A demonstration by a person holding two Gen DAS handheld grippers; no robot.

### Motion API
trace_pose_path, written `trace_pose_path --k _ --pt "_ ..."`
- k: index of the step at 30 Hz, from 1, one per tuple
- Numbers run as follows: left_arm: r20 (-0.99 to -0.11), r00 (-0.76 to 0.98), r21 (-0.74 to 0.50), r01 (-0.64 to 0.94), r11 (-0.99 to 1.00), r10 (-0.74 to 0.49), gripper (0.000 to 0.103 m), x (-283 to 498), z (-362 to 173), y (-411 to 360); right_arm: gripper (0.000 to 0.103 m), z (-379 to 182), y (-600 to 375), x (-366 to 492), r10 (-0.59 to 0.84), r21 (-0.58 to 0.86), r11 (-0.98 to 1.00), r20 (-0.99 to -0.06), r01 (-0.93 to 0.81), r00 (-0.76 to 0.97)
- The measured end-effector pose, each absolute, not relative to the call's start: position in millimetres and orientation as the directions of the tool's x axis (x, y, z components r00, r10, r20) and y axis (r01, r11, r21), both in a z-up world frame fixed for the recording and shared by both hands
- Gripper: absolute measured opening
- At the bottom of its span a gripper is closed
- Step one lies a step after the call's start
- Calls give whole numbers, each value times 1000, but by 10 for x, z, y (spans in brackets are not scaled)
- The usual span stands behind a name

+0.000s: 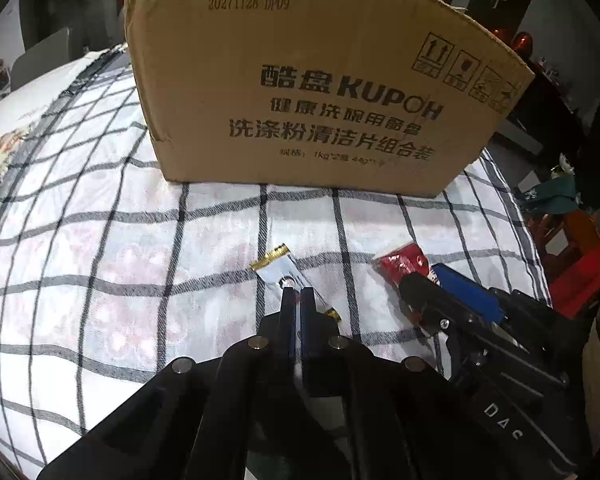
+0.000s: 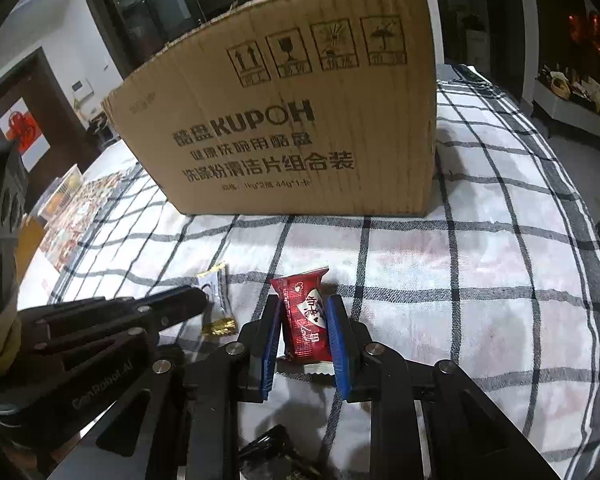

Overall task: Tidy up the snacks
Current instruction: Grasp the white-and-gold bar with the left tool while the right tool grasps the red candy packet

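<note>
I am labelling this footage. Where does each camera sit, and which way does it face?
Left wrist: on the left gripper, looking down its fingers at a white snack packet; the right gripper shows alongside.
Right wrist: on the right gripper, looking at a red snack packet; the left gripper shows.
Shared: cardboard box, checked cloth, both packets.

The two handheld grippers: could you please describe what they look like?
Both the left gripper and the right gripper have black angular bodies with silver round bolts and blue finger pads. White lettering marks their sides.
</note>
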State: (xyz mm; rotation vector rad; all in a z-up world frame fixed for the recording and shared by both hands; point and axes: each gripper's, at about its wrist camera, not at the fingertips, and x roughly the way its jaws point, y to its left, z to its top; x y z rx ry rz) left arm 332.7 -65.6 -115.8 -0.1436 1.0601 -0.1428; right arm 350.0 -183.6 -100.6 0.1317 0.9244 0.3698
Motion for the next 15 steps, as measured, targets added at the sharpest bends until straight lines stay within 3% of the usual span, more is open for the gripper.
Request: trace_pose_path --k 7,10,15 --pt "-852 478 -224 40 974 -215 3 3257 -1172 -597 25 -989 -1830 3445 364 271 931 -756 -246 544" --pt "-845 497 -206 38 978 -197 15 3242 -1120 -604 25 -982 -1831 3426 368 276 929 -753 -246 545" --pt "-846 502 -190 33 981 -180 23 3290 -1097 -675 25 -959 -1878 3427 369 283 929 -745 -237 556"
